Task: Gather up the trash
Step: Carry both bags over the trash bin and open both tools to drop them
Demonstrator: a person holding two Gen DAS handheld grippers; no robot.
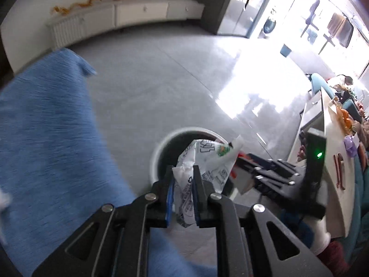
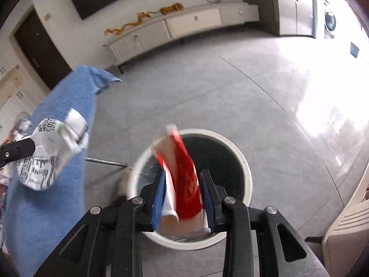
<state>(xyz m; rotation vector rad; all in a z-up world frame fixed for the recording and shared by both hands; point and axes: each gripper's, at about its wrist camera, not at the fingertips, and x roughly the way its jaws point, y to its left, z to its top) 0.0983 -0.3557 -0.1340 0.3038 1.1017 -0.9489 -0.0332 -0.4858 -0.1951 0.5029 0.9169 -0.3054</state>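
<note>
Your right gripper (image 2: pixel 182 198) hangs over the white bin (image 2: pixel 244 168), so the red wrapper (image 2: pixel 184 180) between its parted jaws can fall inside; blur hides whether the pads still touch it. Your left gripper (image 1: pixel 183 198) pinches the crumpled white printed wrapper (image 1: pixel 207 161) beside the bin's rim, awaiting its turn.

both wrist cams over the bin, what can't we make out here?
- Bin contents: right wrist view, the red wrapper and right tongs cover much of the dark inside.
- Whether the pads still pinch the red wrapper: blurred.
- Print on the white wrapper: left wrist view, crumpled, too small.
- Bin's near rim: left wrist view, hidden by the white wrapper and left tongs.
</note>
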